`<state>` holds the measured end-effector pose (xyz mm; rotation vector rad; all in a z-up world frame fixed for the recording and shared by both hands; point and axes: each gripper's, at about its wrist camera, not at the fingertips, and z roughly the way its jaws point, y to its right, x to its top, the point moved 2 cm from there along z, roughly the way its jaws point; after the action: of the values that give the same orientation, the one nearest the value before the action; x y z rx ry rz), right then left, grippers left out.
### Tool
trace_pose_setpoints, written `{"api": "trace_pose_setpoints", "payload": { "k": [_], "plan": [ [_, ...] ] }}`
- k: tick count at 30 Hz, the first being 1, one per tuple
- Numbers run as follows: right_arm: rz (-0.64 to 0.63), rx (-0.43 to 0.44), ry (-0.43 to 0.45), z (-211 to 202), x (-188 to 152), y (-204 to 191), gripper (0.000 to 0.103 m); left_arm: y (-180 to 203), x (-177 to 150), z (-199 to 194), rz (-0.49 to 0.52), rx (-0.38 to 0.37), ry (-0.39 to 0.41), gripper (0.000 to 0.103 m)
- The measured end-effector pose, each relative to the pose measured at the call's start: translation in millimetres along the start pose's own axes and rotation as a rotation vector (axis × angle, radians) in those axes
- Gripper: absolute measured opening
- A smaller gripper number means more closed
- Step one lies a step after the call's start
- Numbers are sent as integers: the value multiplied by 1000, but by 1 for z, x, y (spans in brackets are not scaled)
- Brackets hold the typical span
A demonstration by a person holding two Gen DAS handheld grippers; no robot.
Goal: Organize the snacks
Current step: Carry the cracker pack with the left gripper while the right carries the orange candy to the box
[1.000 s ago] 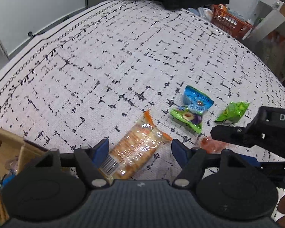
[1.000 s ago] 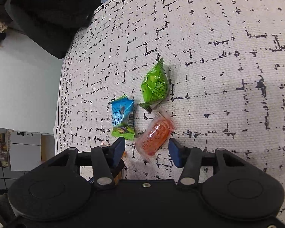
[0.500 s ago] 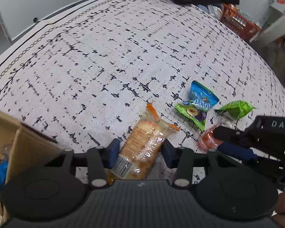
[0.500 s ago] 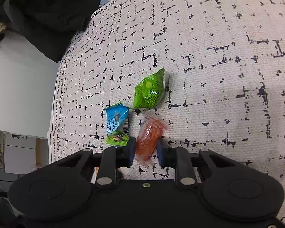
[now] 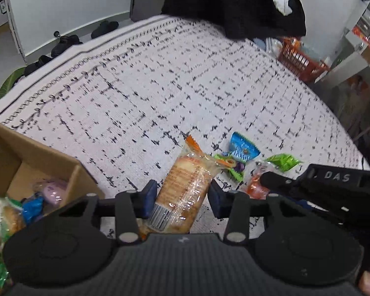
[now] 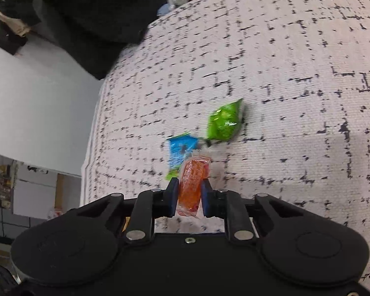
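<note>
Snacks (image 5: pixel 243 149) beside cardboard box (image 5: pixel 37 148), tablecloth (image 5: pixel 160 86)

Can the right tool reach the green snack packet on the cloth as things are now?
Probably not yet: the right tool is shut on the orange packet. The way to the green packet looks free otherwise; only the blue packet lies beside it.

left tool (image 5: pixel 182 196) now clamping biscuit pack (image 5: pixel 185 187), right tool (image 6: pixel 190 198) lifting orange candy (image 6: pixel 192 180)

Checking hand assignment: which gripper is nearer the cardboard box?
Left. The left gripper, its jaws around the biscuit pack, sits just beside the cardboard box. The right gripper is farther away, beyond the left one, clamping the orange candy.
</note>
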<state>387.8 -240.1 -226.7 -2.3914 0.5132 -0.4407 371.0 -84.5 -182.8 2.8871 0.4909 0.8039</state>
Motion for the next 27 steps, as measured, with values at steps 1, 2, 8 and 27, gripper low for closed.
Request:
{"api": "trace_pose_setpoints", "payload": {
  "k": [1,2,8,27],
  "plan": [
    [-8,8,-2,-1,-1,-3,19,-1,1,-6,-4,0,9,43],
    [-17,18,-3,-3,-2,-7,19,-2,2,-11,-9,2,16,43],
    [-68,95,7,-19,-10,-29,19,-10,3,-47,-22,21,58,42],
    [-210,253,4,-56,-51,-86,18,-51,-9,-112,-99,84,154,40]
  ]
}}
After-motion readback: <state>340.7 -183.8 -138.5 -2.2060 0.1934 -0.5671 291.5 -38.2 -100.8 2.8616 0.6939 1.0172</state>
